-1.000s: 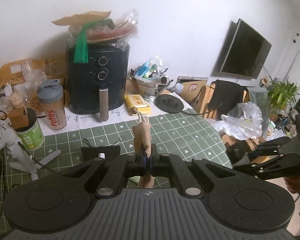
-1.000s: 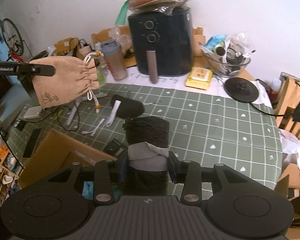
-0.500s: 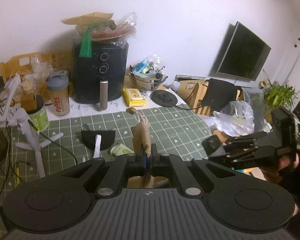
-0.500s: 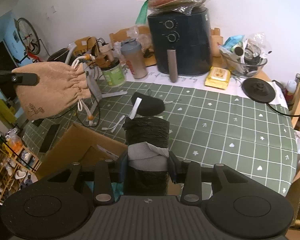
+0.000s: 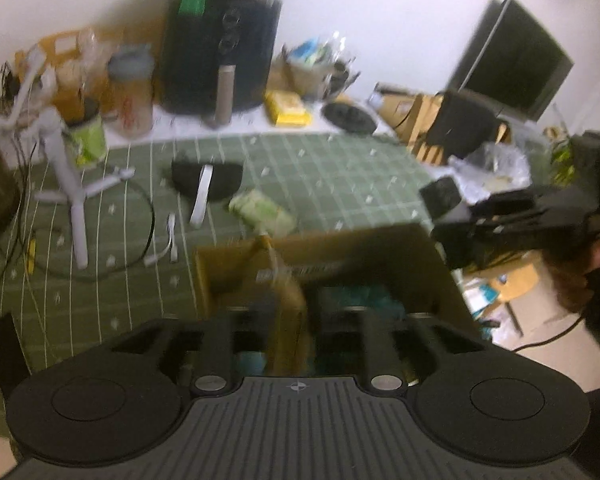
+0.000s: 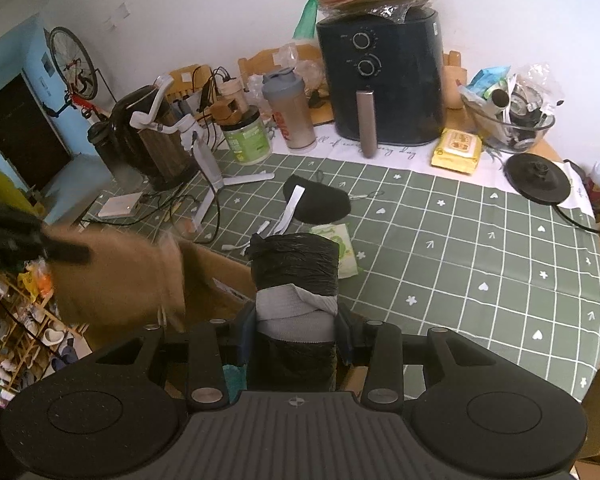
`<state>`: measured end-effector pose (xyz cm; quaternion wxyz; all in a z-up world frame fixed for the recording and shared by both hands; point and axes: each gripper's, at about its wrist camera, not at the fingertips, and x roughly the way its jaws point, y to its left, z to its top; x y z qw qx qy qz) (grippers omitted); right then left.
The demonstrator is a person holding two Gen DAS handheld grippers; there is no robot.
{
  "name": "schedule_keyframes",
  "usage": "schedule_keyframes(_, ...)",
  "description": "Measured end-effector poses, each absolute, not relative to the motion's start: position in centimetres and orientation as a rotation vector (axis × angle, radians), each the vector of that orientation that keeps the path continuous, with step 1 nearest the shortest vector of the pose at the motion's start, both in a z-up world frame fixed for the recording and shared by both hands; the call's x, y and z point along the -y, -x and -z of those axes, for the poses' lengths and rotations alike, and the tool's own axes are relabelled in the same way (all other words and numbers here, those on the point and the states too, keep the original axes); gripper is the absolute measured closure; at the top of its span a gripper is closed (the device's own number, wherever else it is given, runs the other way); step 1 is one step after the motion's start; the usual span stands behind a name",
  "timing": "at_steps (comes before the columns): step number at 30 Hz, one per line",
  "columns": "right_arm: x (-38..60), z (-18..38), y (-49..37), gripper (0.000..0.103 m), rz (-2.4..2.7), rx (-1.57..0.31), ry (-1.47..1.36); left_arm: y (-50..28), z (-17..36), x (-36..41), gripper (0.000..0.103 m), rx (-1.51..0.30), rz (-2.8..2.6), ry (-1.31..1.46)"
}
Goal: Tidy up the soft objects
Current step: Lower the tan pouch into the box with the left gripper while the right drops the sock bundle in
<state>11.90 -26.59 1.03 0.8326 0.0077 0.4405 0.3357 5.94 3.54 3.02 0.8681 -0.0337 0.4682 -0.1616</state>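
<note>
Green checked tablecloth (image 6: 480,248) fills mid-frame in both views, cluttered white wall behind. Bottom center of right wrist view: my right gripper (image 6: 296,336) is pinching a black roll with a grey band (image 6: 294,280), held upright between the fingers. Left edge, same view: my left gripper (image 6: 28,240) holds the tan drawstring pouch (image 6: 116,280), blurred, over the cardboard box (image 6: 220,276) at the table's near edge. Left wrist view, bottom center: left gripper (image 5: 290,320) fingers stand apart, pouch (image 5: 288,312) hanging between them; too blurred, can't tell if they grip it. Box (image 5: 320,256) sits directly beyond. Right gripper (image 5: 500,216) shows at right edge. Further up: green wipes pack (image 6: 340,248), black eye mask (image 6: 320,202), white tripod (image 6: 208,172). Top: black air fryer (image 6: 384,76), shaker bottle (image 6: 290,112).
</note>
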Motion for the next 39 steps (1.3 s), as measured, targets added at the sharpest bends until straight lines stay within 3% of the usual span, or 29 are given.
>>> schedule_keyframes(3, 26.2, -0.7, -11.8, 0.060, -0.722, -0.950, -0.014, -5.7, -2.2, -3.7, 0.048, -0.999, 0.293, 0.061)
schedule_keyframes(23, 19.2, -0.9, -12.2, 0.058, -0.877, -1.043, 0.008, -3.9, -2.2, -4.6, 0.048, -1.010, 0.204, 0.103)
schedule_keyframes(25, 17.9, -0.7, -12.2, 0.047, -0.888, -1.071, 0.002, -3.7, -2.4, -4.8, 0.048, -1.006, 0.191, 0.110)
schedule_keyframes(26, 17.3, -0.7, -12.2, 0.029, -0.892, -1.072, 0.000, -3.6, -2.4, -4.9, 0.048, -1.003, 0.183, 0.117)
schedule_keyframes(27, 17.0, -0.7, -12.1, 0.019, -0.896, -1.067, 0.005, -3.5, -2.5, -4.9, 0.048, -1.000, 0.175, 0.122)
schedule_keyframes(32, 16.1, -0.8, -11.6, 0.006, -0.890, -1.038, 0.067, -3.5, -2.8, -4.9, 0.048, -0.983, 0.150, 0.147)
schedule_keyframes(39, 17.8, -0.7, -11.4, 0.000, -0.831, -1.020, 0.091, -4.2, -2.6, -4.1, 0.048, -0.986, 0.178, 0.136)
